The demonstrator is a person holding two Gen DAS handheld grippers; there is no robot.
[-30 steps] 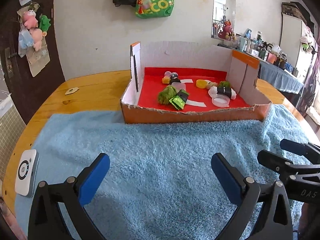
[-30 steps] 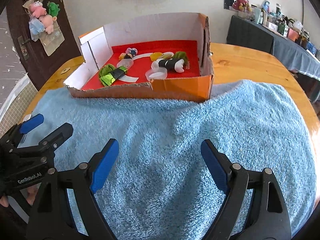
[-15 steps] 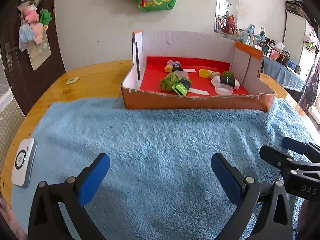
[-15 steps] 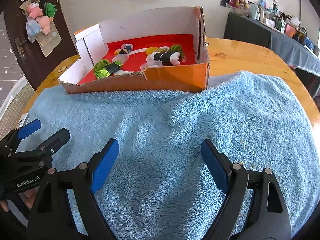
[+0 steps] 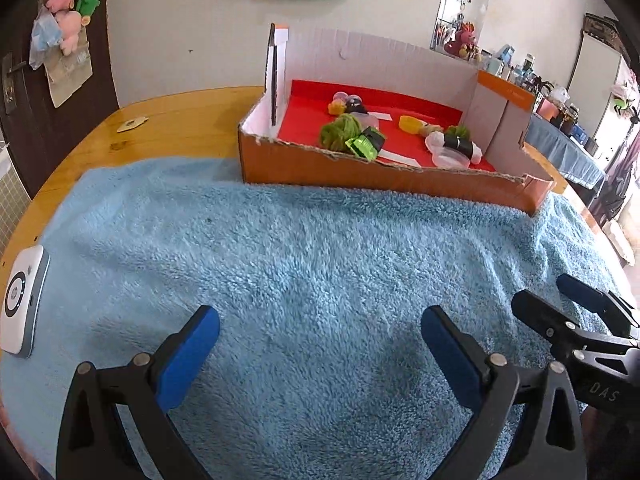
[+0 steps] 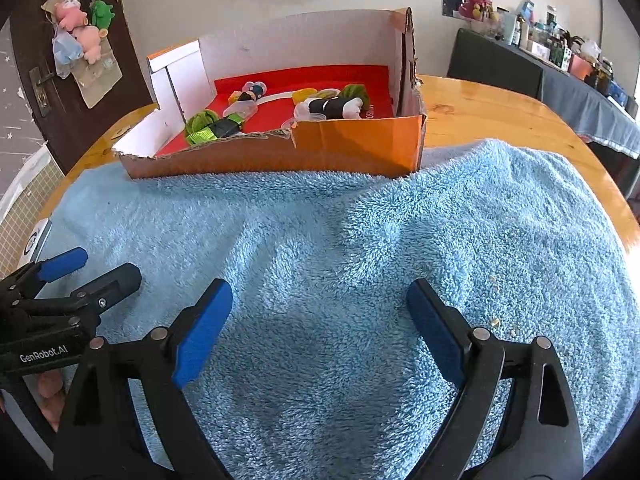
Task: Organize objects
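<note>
Left gripper [image 5: 320,344]: fingers wide, empty, low over blue towel [image 5: 320,248]. Right gripper [image 6: 320,308]: same, wide, empty. Small objects [image 5: 356,136] all inside cardboard box [image 5: 360,172] on red liner, presumably gathered there; task likely near done. Box front wall low, torn; back wall tall. Towel before it bare, ample manoeuvring room. White device [image 5: 20,300] at left towel edge.

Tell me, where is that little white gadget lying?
The white gadget lies at the far left of the left view, on the blue towel's left edge, beside the left gripper.
</note>
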